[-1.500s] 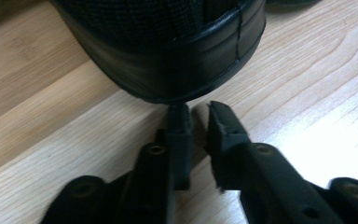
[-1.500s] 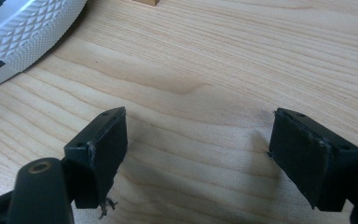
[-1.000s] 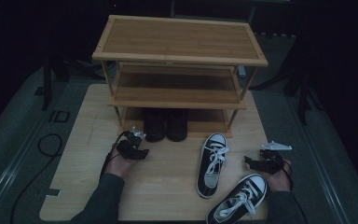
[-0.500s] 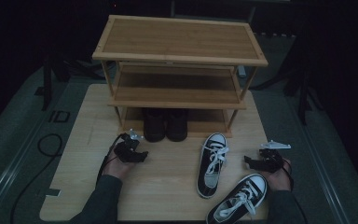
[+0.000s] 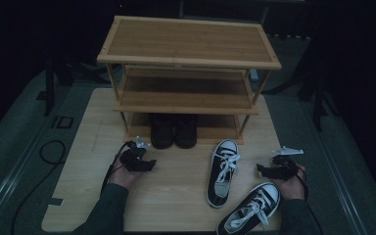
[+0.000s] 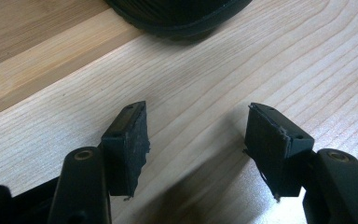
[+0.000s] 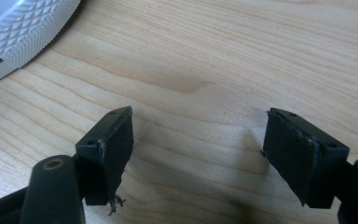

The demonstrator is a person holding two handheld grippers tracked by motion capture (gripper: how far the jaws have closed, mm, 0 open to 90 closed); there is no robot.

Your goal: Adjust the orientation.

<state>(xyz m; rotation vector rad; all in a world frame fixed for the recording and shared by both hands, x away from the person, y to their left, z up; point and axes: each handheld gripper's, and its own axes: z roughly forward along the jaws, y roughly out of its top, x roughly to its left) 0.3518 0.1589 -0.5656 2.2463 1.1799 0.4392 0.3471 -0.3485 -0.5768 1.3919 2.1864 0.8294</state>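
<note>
A three-tier wooden shoe rack (image 5: 188, 49) stands at the back of a light wooden board (image 5: 176, 196). A pair of black boots (image 5: 174, 129) sits under its lowest shelf. My left gripper (image 5: 148, 165) rests on the board just in front of them. Its jaws have just been opening and stand open (image 6: 200, 135) over bare wood, with a black boot toe (image 6: 177, 14) ahead. Two black-and-white sneakers (image 5: 223, 174) (image 5: 252, 208) lie at the right. My right gripper (image 5: 263, 170), beside them, is open (image 7: 198, 144). Its jaws have just been closing a little with nothing between them. A white sneaker toe cap (image 7: 18, 28) shows nearby.
The board's edges drop to a dark grey floor on all sides. A black cable (image 5: 49, 152) loops on the floor at the left. Dark stand legs (image 5: 318, 98) rise behind the rack at the right. Both upper rack shelves are bare.
</note>
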